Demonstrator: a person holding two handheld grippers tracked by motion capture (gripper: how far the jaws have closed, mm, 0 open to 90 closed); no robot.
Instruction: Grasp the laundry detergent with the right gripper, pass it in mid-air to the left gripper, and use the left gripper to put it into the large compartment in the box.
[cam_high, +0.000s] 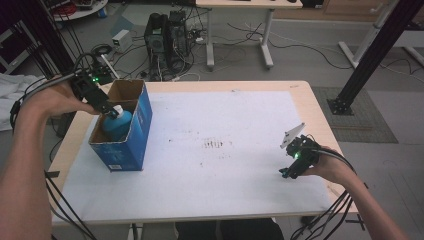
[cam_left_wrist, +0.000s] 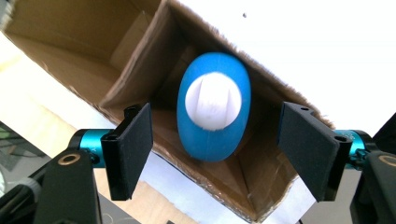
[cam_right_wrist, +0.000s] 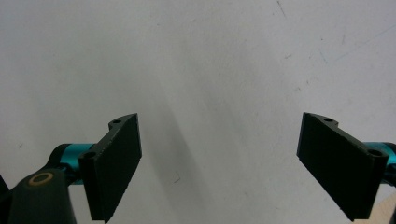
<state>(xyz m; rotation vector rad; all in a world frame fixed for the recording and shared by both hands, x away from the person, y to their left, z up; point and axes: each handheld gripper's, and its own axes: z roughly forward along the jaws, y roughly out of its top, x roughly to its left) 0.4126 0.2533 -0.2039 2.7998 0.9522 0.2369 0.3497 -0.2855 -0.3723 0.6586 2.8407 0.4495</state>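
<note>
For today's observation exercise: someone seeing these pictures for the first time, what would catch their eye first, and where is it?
The eye lands on the blue cardboard box standing open at the table's left, with a blue bottle and its white cap upright inside. The left gripper hovers at the box's mouth, jaws spread either side of the bottle. Far right, the right gripper waits open over the white sheet.

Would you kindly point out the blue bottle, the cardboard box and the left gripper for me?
blue bottle (cam_left_wrist: 214, 100): left gripper view, on its white cap.
cardboard box (cam_high: 141, 127): high view, on its blue outer side.
left gripper (cam_left_wrist: 212, 144): left gripper view, midway between its open jaws.
</note>
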